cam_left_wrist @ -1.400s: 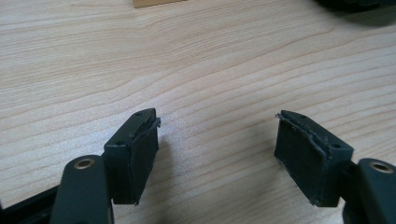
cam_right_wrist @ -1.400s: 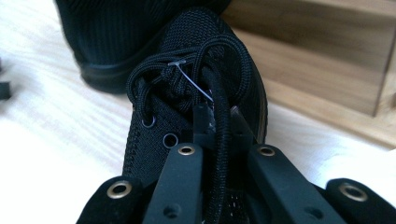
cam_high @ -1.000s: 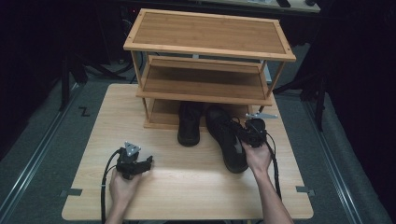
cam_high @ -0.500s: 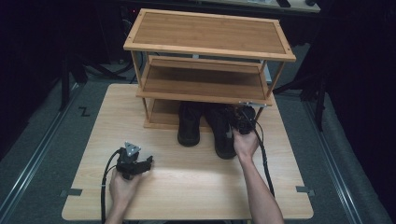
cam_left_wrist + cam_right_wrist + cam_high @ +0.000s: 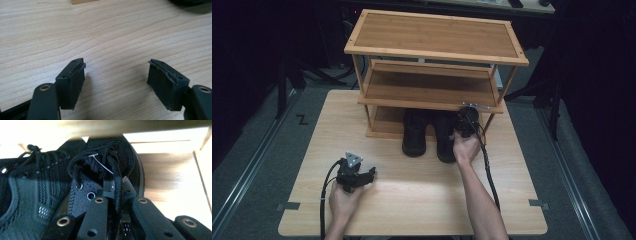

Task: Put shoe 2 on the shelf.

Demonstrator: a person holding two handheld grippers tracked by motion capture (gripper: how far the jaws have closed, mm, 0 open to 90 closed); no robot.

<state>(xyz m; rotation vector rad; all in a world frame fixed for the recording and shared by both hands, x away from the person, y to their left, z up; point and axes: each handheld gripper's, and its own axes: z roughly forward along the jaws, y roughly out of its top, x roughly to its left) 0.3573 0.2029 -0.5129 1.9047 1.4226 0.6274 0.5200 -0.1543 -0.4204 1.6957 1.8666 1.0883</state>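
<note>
Right shoe [image 5: 445, 137] is black knit mesh with round woven laces and metal eyelets. It sits toe-in on the bottom shelf [image 5: 384, 122] of the rack [image 5: 437, 37], heel sticking out over the table [image 5: 422, 195], touching the left shoe [image 5: 414, 134] alongside it. Left shoe [image 5: 27, 185] has the same black mesh, with ribbed knit pattern on the side.

Right gripper [image 5: 464, 125] is at the right shoe's tongue area, jaws clamped narrow on the laces [image 5: 115, 182]; a thin plastic tag pin [image 5: 101, 163] runs through the lace knot just beyond. Right hand [image 5: 467, 149] holds it from the near side.

Left gripper [image 5: 353, 172] rests on the table at near left, well apart from the shoes, jaws spread wide with nothing between them; flat rubbery pads [image 5: 76, 86], worn at the edges, hover above pale wood grain. Grey triangular plate on top, black cable trailing toward the near edge.

Rack is light bamboo-look wood, three flat tiers with raised rims and slim posts. Table top is pale laminate with straight grain, rounded corners.
</note>
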